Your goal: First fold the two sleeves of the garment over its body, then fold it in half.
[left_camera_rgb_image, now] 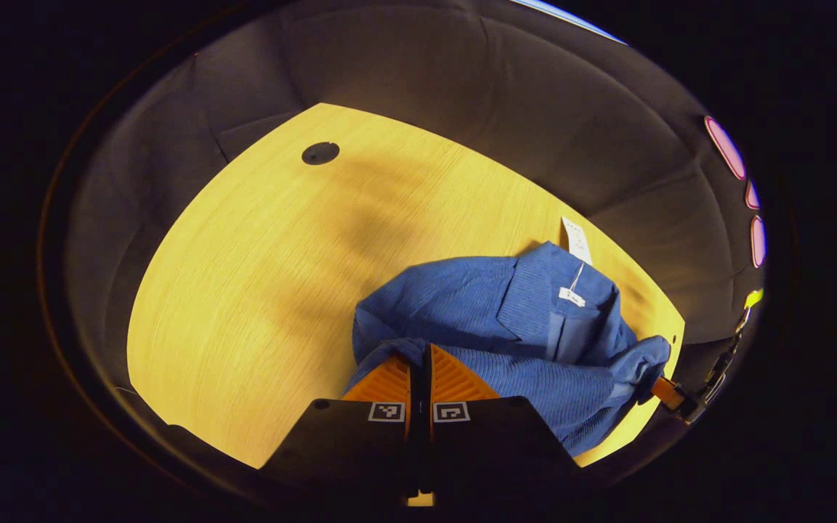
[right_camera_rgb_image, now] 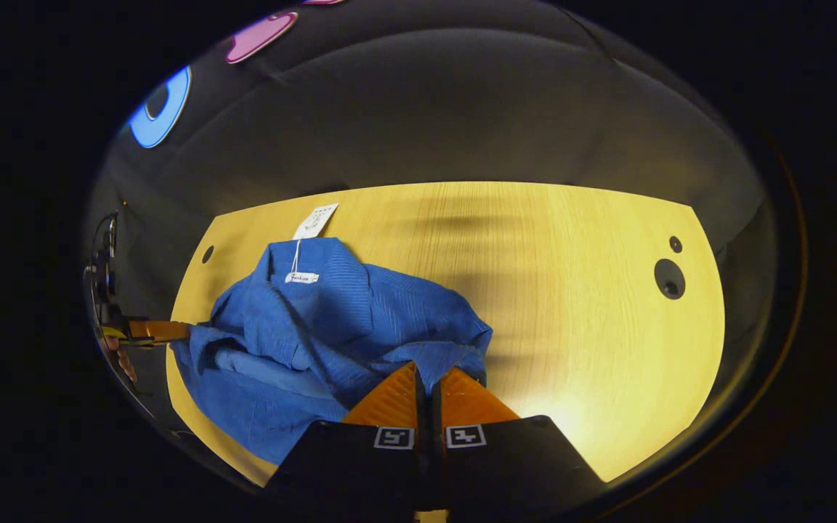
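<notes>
Left tool (left_camera_rgb_image: 419, 361): fingers drawn together to a thin slit, tips pinching a fold of the blue corduroy shirt (left_camera_rgb_image: 513, 327) at its hem edge. Right tool (right_camera_rgb_image: 427, 378): same closure, tips buried in the hem fold on the opposite side. From the left gripper view the right tool shows at 4 o'clock at the shirt's far corner; from the right gripper view the left tool sits at 9 o'clock.

Shirt lies bunched on the wooden table (left_camera_rgb_image: 259, 276), near its front edge. Collar, with neck label (right_camera_rgb_image: 302, 277) and hang tag (right_camera_rgb_image: 314, 221), points away toward 12 o'clock from both tools. Long axis therefore runs hem-to-collar, straight ahead of the tools.

Judgement: both tools hold the near edge about equally; the half fold would carry the hem forward onto the collar.
</notes>
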